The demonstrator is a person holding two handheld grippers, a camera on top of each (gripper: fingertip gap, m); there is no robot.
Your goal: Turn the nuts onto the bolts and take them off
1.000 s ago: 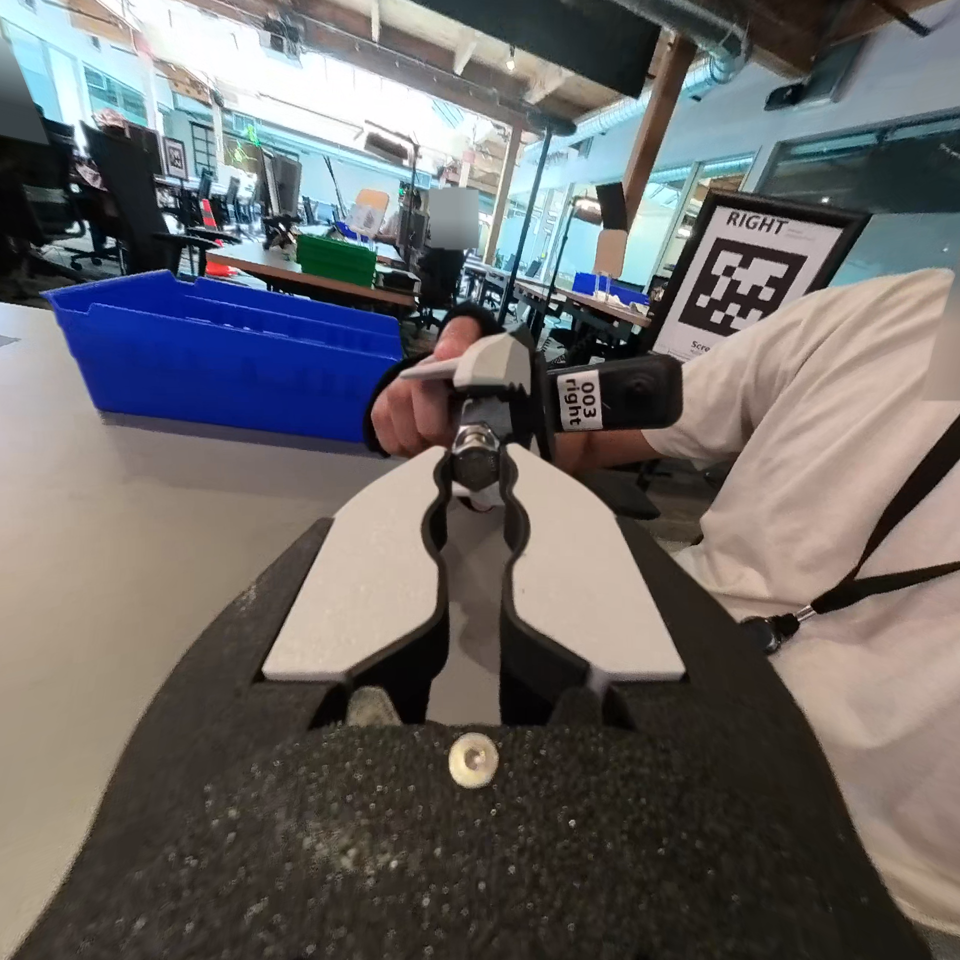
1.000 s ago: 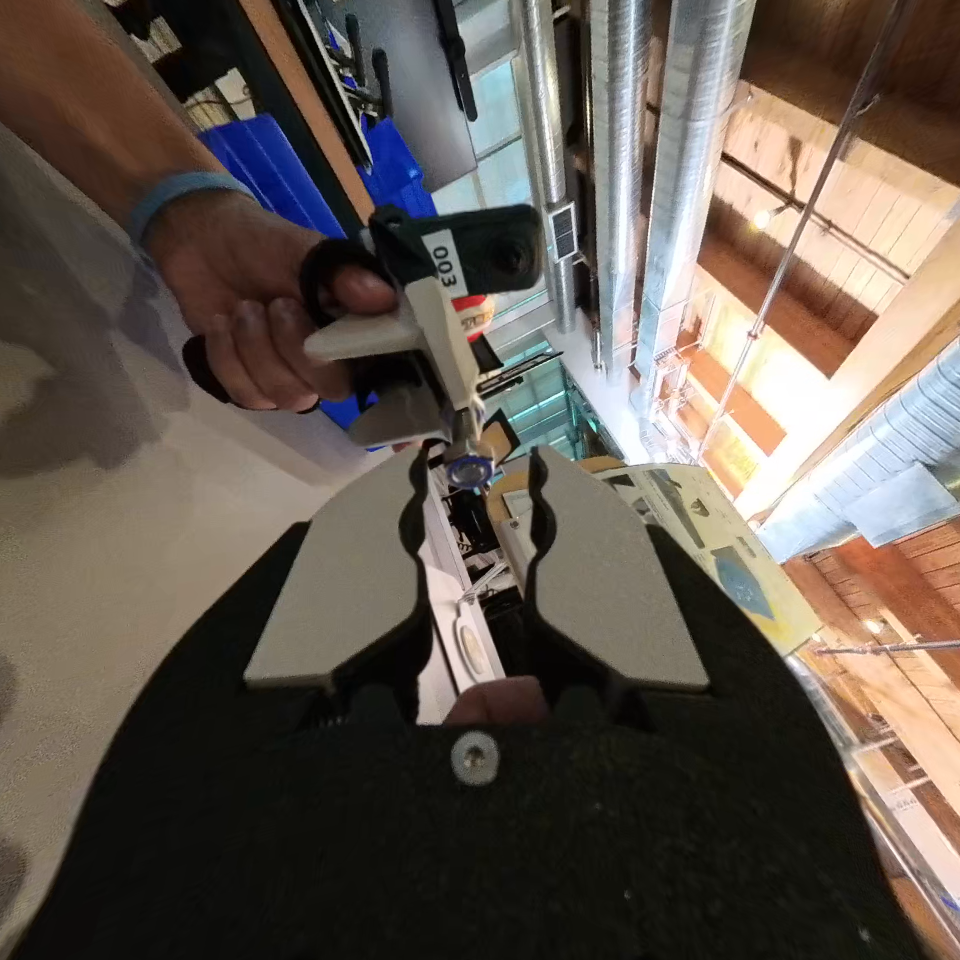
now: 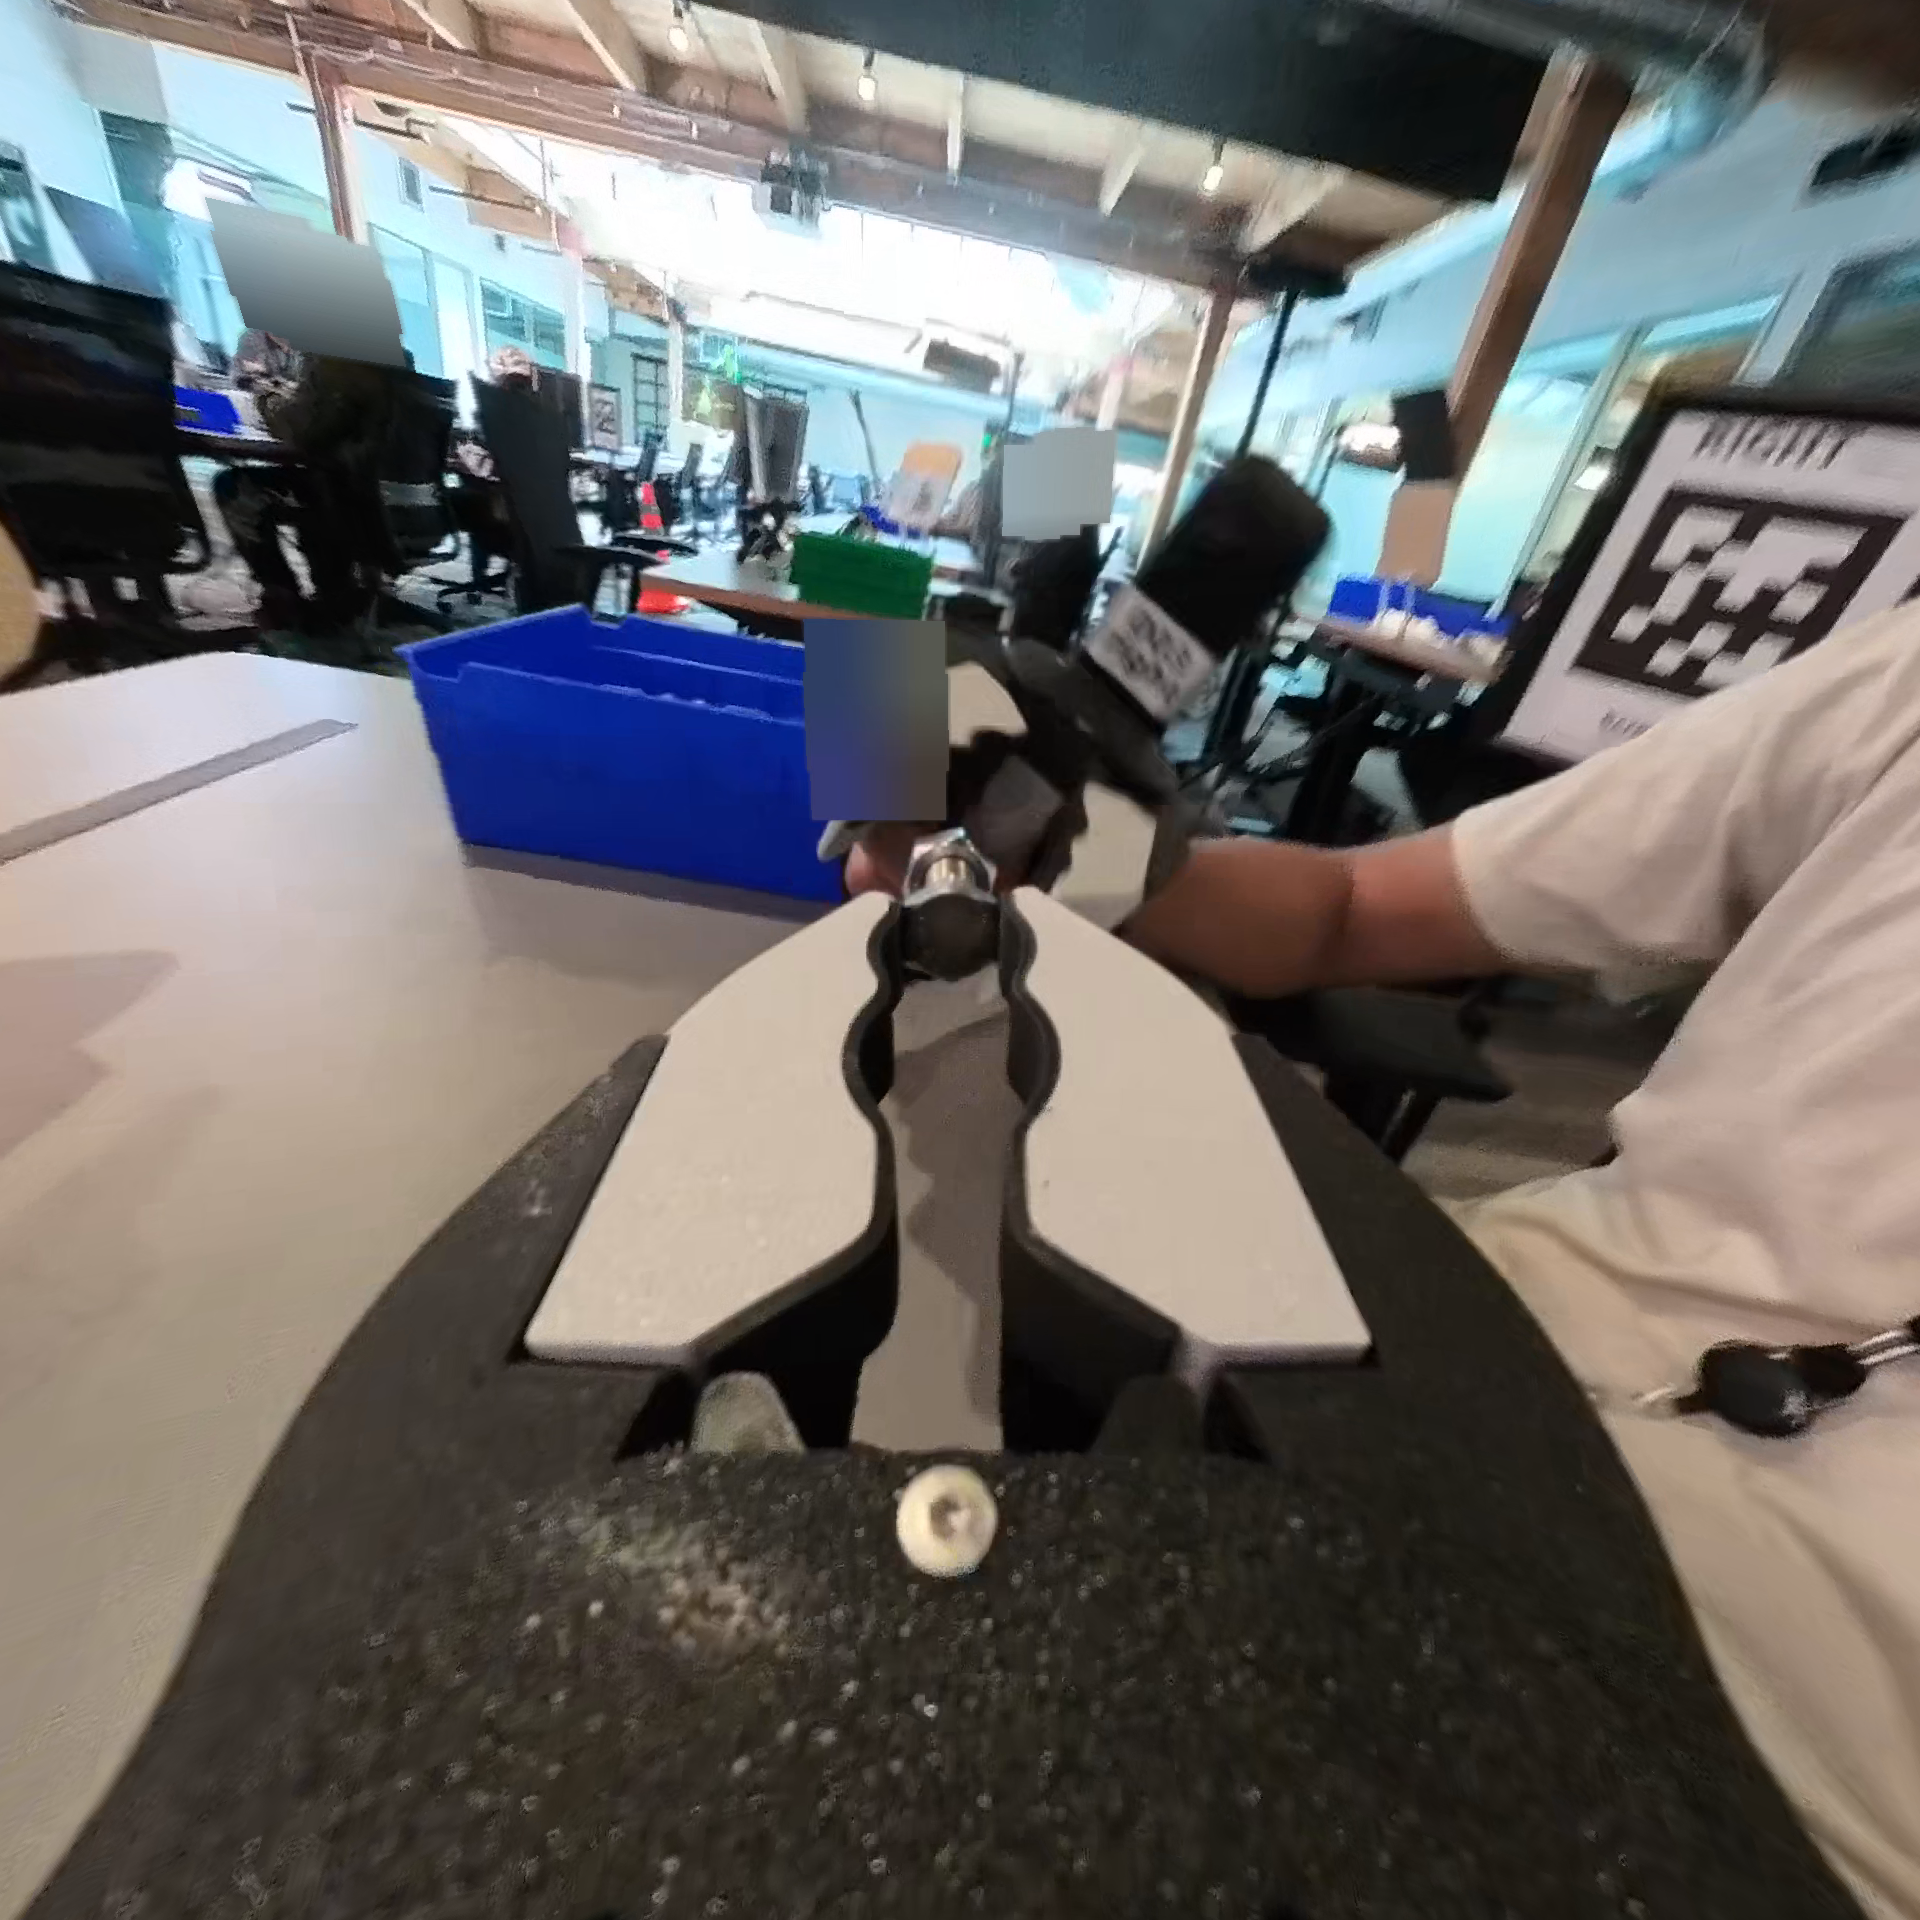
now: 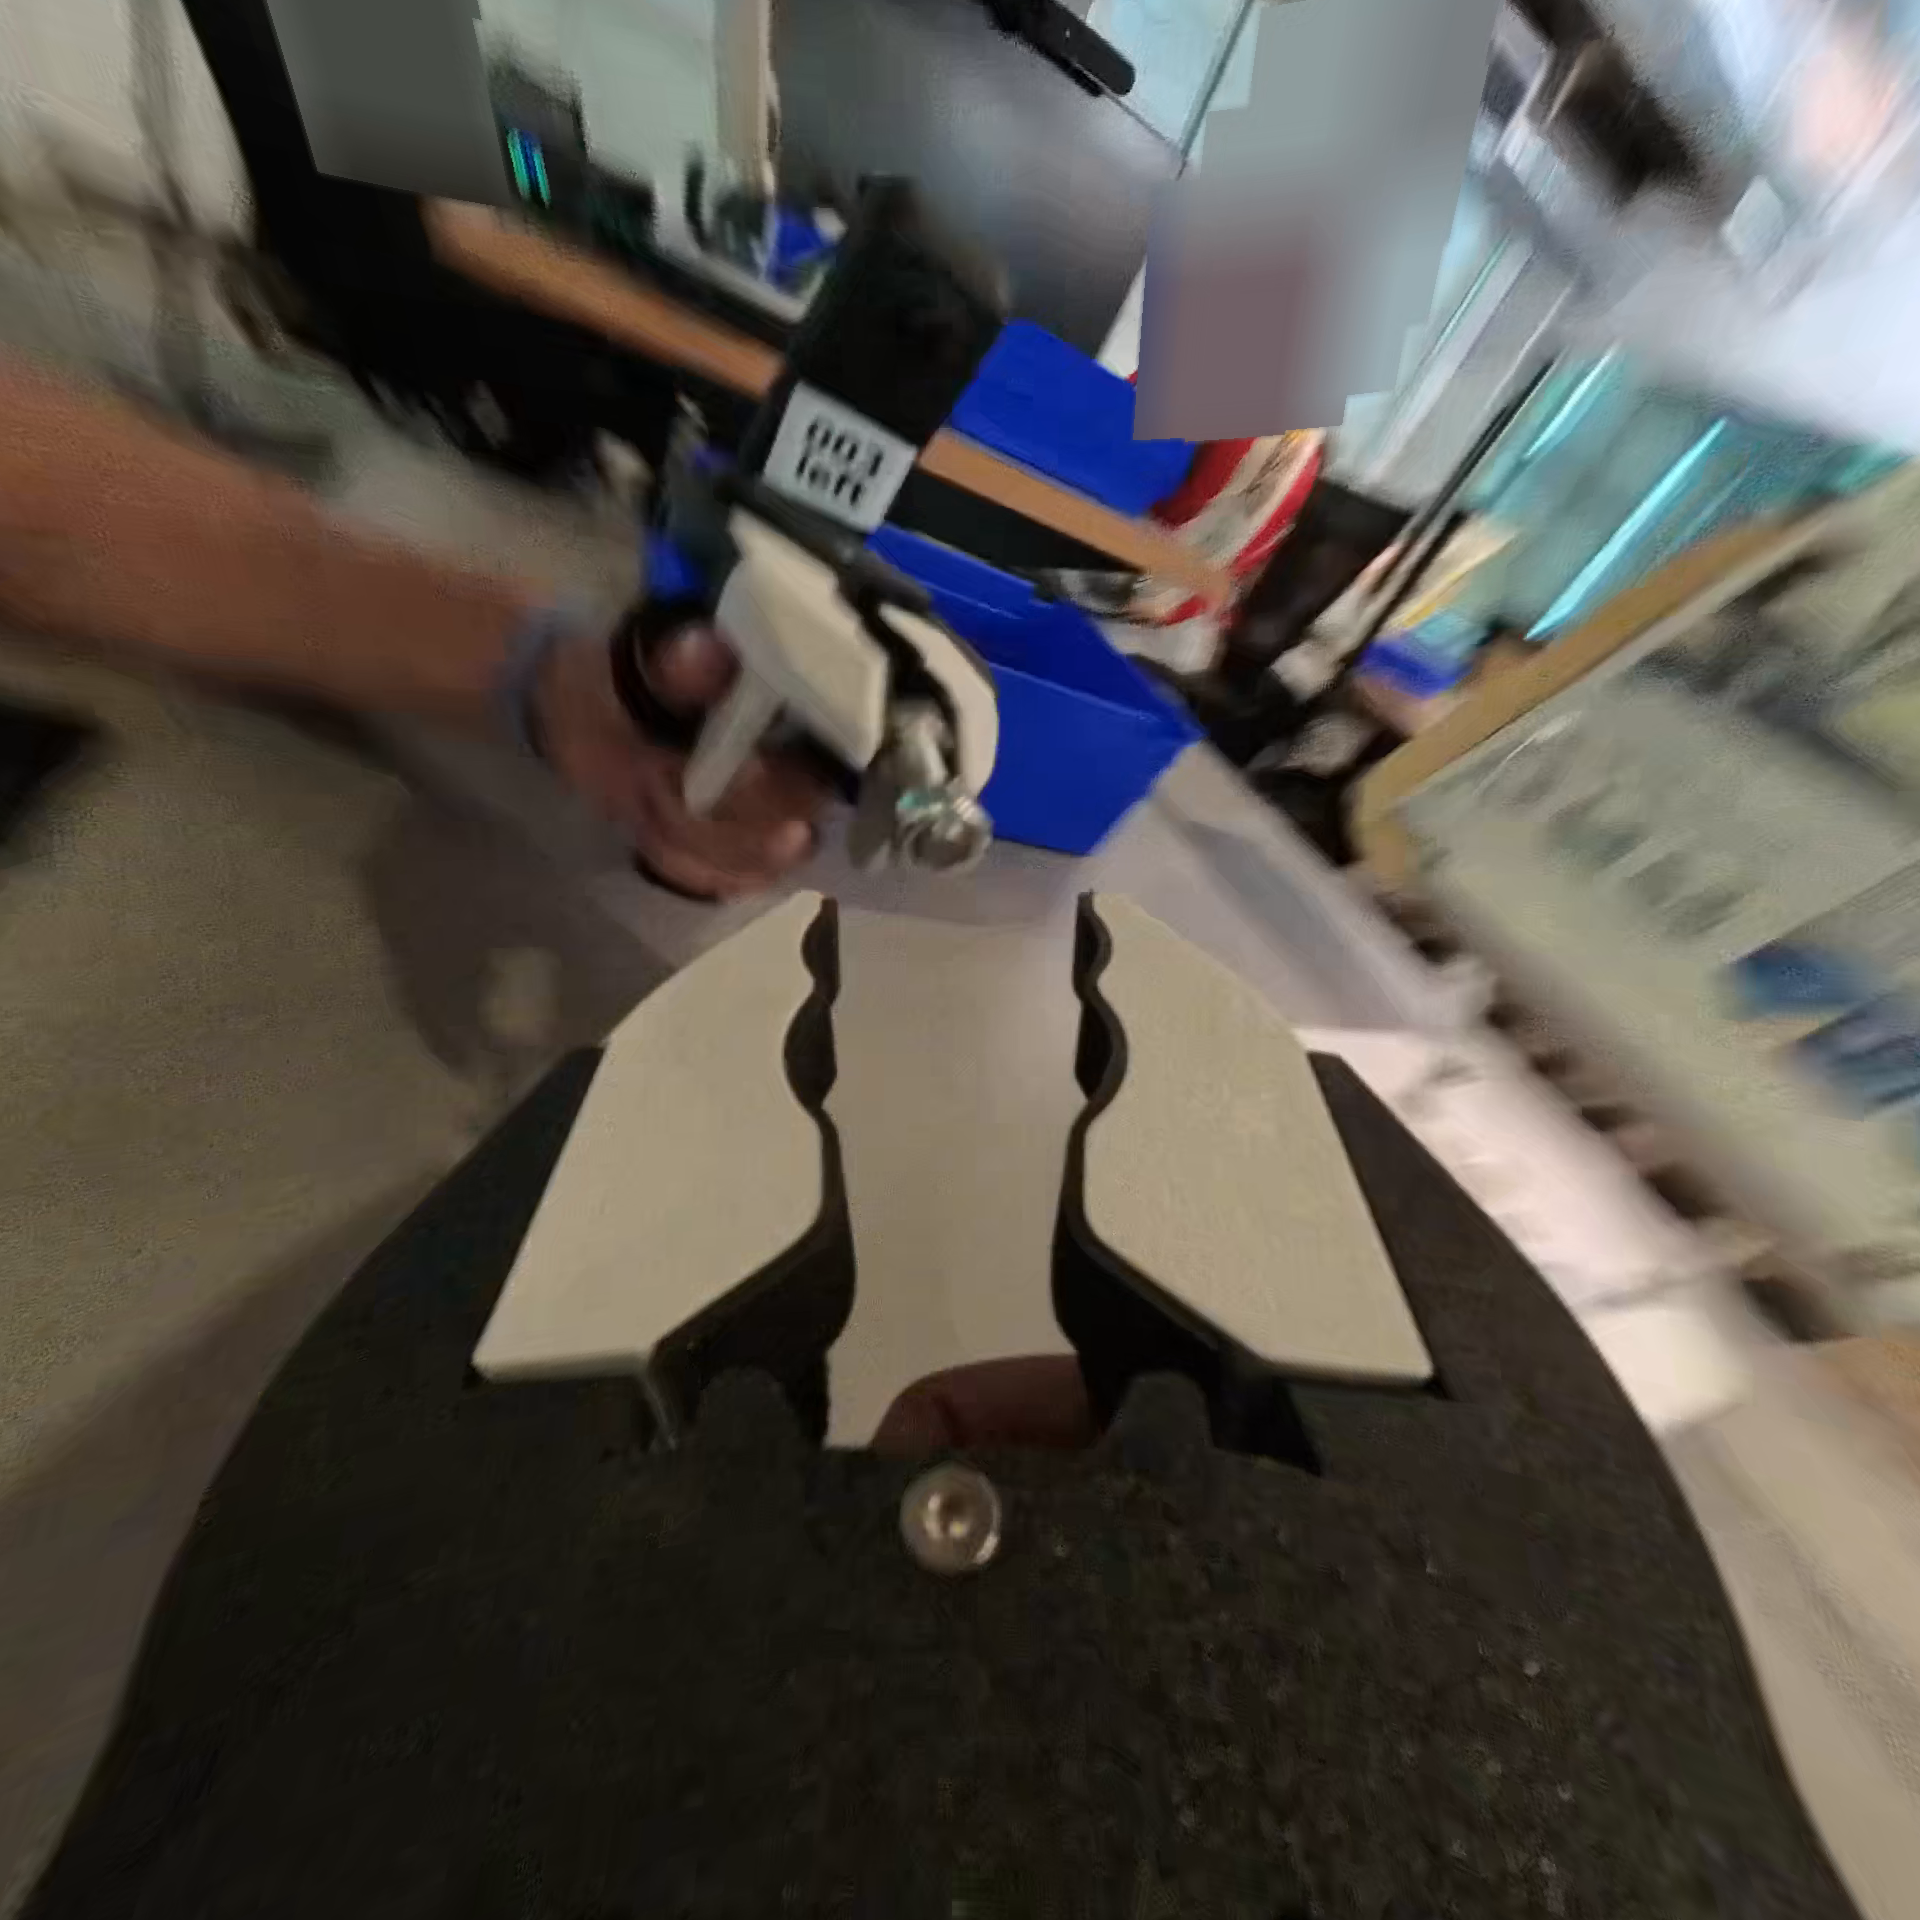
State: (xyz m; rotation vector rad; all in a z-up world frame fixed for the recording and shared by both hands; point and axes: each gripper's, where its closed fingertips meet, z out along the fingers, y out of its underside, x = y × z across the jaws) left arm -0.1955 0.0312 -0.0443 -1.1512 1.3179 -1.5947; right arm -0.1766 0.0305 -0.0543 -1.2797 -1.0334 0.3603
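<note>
Pinching steel hex bolt (image 3: pixel 943 928): left gripper (image 3: pixel 948 935) | right gripper (image 4: pixel 954 914): scalloped grey fingers spread, empty

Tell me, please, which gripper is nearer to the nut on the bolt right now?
Left. The left gripper is shut on the bolt, with the nut on that bolt just past its fingertips. The right gripper is open and apart from the nut, which sits ahead of its fingertips.

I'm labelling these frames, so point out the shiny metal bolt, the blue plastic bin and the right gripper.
Shiny metal bolt (image 3: pixel 943 928), left wrist view: on its head.
Blue plastic bin (image 3: pixel 623 769), left wrist view: on its front wall.
Right gripper (image 4: pixel 954 914), right wrist view: midway between its open fingertips.
</note>
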